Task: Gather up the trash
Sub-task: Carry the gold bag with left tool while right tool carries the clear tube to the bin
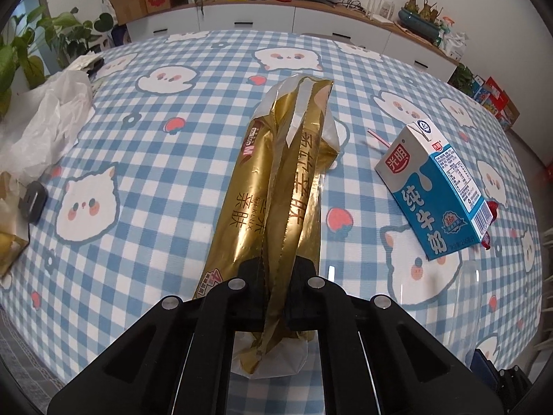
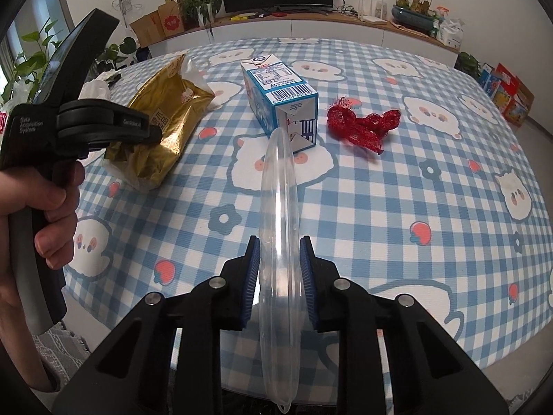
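Observation:
A crumpled gold foil wrapper [image 1: 276, 180] runs away from my left gripper [image 1: 276, 266], which is shut on its near end. From the right wrist view the same wrapper [image 2: 162, 128] lies at the left of the table with the left gripper [image 2: 157, 135] clamped on it, a hand around the handle. My right gripper [image 2: 280, 252] is shut on a clear plastic lid [image 2: 278, 207] held edge-on between its blue pads [image 2: 254, 269]. A blue-and-white milk carton [image 2: 280, 100] lies on its side beyond the lid. A red mesh net [image 2: 363, 124] sits to its right.
The table wears a blue checked cloth with cartoon cats [image 1: 155, 207]. The milk carton [image 1: 439, 193] with its pink straw lies right of the wrapper. A white plastic bag [image 1: 48, 121] and a small black object [image 1: 33, 200] sit at the left edge. White cabinets [image 1: 262, 17] stand behind.

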`<action>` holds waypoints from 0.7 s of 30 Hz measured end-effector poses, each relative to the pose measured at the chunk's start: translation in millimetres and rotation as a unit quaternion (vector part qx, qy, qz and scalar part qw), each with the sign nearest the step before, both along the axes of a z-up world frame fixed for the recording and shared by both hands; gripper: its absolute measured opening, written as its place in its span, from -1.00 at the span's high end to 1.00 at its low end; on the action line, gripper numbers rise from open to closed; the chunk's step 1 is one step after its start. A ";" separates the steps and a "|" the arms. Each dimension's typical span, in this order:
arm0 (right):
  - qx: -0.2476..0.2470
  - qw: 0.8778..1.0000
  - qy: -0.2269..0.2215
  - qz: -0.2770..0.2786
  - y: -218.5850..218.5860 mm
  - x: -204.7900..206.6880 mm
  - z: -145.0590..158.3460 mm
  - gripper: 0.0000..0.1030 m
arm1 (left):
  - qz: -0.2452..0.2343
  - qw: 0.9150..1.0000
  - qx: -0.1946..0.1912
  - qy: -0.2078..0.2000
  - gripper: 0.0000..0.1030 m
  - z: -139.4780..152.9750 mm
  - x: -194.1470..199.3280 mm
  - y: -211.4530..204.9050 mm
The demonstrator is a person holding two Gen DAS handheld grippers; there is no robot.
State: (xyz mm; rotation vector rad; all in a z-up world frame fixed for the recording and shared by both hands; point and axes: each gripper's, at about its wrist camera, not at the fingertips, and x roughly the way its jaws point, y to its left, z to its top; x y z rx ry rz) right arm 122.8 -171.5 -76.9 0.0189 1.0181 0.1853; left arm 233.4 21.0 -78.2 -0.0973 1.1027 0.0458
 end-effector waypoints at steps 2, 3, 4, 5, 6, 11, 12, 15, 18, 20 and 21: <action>0.005 1.000 0.000 -0.002 -0.9 -3.5 2.3 0.57 | 0.001 1.000 -0.003 -0.005 0.91 6.9 -9.2 1.2; 0.006 1.000 -0.001 -0.002 -1.2 -4.9 3.4 0.57 | 0.004 1.000 -0.005 -0.006 0.91 10.2 -13.7 1.7; 0.009 1.000 -0.001 -0.003 -1.7 -6.8 4.9 0.57 | 0.005 1.000 -0.006 -0.007 0.91 13.1 -18.1 1.8; 0.013 1.000 0.000 -0.003 -2.3 -8.3 5.9 0.57 | 0.006 1.000 -0.006 -0.007 0.92 16.0 -22.8 1.6; 0.016 1.000 0.002 -0.005 -3.0 -9.7 6.4 0.57 | 0.006 1.000 -0.004 -0.007 0.92 18.7 -27.3 1.0; 0.022 1.000 -0.003 -0.008 -7.4 -22.6 14.2 0.57 | 0.008 1.000 -0.008 -0.014 0.92 32.2 -51.7 2.5; 0.022 1.000 -0.006 -0.009 -7.8 -25.3 16.4 0.57 | 0.007 1.000 -0.006 -0.017 0.92 35.4 -56.6 2.0; 0.027 1.000 -0.009 -0.011 -11.4 -35.2 22.5 0.57 | 0.006 1.000 -0.001 -0.023 0.92 42.5 -73.7 3.8; 0.032 0.999 -0.013 -0.013 -15.0 -45.3 28.7 0.57 | 0.006 1.000 0.004 -0.027 0.92 48.6 -93.4 6.1; 0.035 0.999 -0.017 -0.013 -15.6 -53.4 33.3 0.57 | 0.006 1.000 0.004 -0.031 0.92 52.3 -108.2 8.3; 0.038 0.999 -0.018 -0.013 -15.8 -57.2 35.2 0.57 | 0.007 0.999 0.003 -0.033 0.92 53.2 -115.5 9.4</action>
